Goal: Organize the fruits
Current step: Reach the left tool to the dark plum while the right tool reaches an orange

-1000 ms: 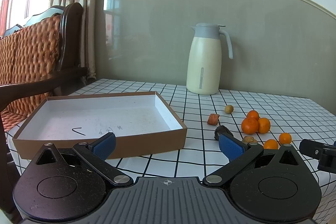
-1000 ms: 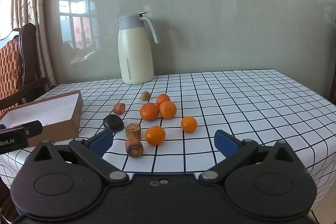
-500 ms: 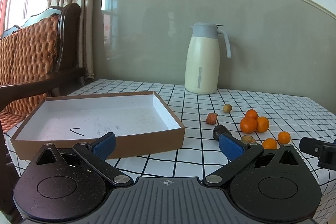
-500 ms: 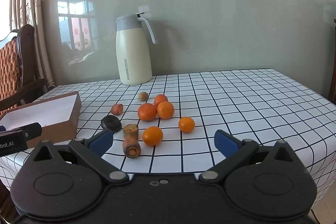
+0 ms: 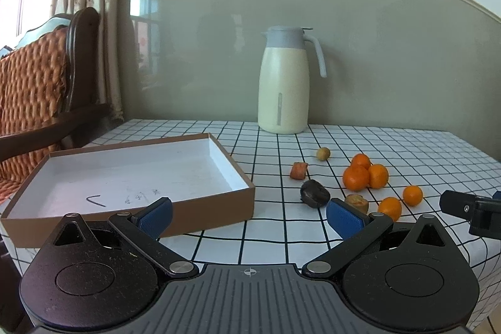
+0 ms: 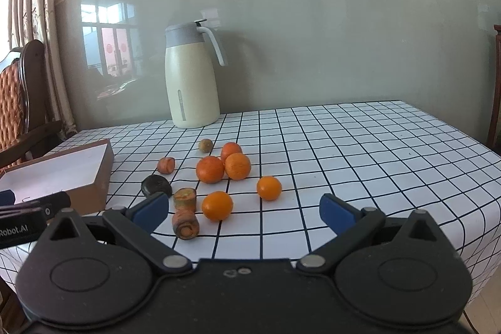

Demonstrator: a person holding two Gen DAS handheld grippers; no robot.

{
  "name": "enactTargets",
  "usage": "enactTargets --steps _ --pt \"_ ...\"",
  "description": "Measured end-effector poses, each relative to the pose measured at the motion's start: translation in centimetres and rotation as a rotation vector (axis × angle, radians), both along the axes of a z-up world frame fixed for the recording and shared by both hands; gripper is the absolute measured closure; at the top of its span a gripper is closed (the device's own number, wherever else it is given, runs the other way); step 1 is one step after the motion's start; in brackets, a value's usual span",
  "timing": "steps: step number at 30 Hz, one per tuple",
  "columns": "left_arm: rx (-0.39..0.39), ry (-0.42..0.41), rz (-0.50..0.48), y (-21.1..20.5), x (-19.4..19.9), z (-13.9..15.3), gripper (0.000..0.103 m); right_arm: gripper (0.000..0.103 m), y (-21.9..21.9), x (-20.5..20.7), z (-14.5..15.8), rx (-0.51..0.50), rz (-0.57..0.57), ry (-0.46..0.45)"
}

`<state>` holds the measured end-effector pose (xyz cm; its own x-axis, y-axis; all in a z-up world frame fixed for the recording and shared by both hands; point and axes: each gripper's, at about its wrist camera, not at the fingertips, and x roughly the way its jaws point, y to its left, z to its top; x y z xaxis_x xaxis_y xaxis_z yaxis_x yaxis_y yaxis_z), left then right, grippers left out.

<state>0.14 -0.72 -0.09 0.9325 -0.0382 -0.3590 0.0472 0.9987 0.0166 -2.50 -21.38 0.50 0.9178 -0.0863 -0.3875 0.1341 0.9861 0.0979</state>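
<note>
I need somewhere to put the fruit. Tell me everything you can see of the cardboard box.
The cardboard box is a shallow, open rectangular tray, brown outside and white inside, with faint pen marks on its floor. It holds nothing and lies flat on the checked tablecloth near the table's left edge, left of the fruit; nothing else touches it.

The left gripper's body (image 6: 18,227), seen at the edge of the right wrist view, bore white lettering reading "Robot.AI", its start cut off. Handwritten marks on the floor of the cardboard box (image 5: 131,177) could not be read.
</note>
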Motion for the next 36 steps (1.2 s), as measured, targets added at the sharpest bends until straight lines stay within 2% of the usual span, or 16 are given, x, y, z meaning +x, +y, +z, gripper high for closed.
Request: enactTargets --steps 5,14,21,24,28,32,34,35,36 --pt "0.037 0.011 -0.031 -0.9 0.6 0.0 0.0 0.006 -1.0 0.5 0.0 0.034 -0.006 0.017" --pt "0.052 0.036 -0.092 -2.3 2.8 0.4 0.0 0.006 -2.3 2.2 0.8 0.046 -0.004 0.016" --pt "0.035 0.067 -0.106 -3.3 5.3 -0.4 0.0 0.008 -3.0 4.8 1.0 0.031 -0.002 0.045" --pt "0.043 0.078 -0.12 -4.0 6.4 -0.8 0.0 0.013 -3.3 6.0 0.9 0.022 -0.012 0.054" --pt "0.047 0.093 -0.137 -4.9 7.7 -1.3 0.0 0.03 -3.5 7.5 0.1 0.003 -0.028 0.076" --pt "0.052 0.094 -0.148 -5.6 8.8 -1.8 0.0 0.041 -4.0 8.3 -0.9 0.014 -0.028 0.093" --pt "0.046 0.1 -0.142 -5.7 9.4 -2.1 0.009 0.042 -4.1 8.5 -1.2 0.016 -0.033 0.096" --pt "0.041 0.117 -0.147 -5.8 9.8 -2.3 0.016 0.048 -4.2 8.6 -1.3 0.02 -0.036 0.095" --pt "0.036 0.135 -0.149 -5.8 10.2 -2.5 0.019 0.05 -4.2 8.9 -1.4 0.028 -0.034 0.097"
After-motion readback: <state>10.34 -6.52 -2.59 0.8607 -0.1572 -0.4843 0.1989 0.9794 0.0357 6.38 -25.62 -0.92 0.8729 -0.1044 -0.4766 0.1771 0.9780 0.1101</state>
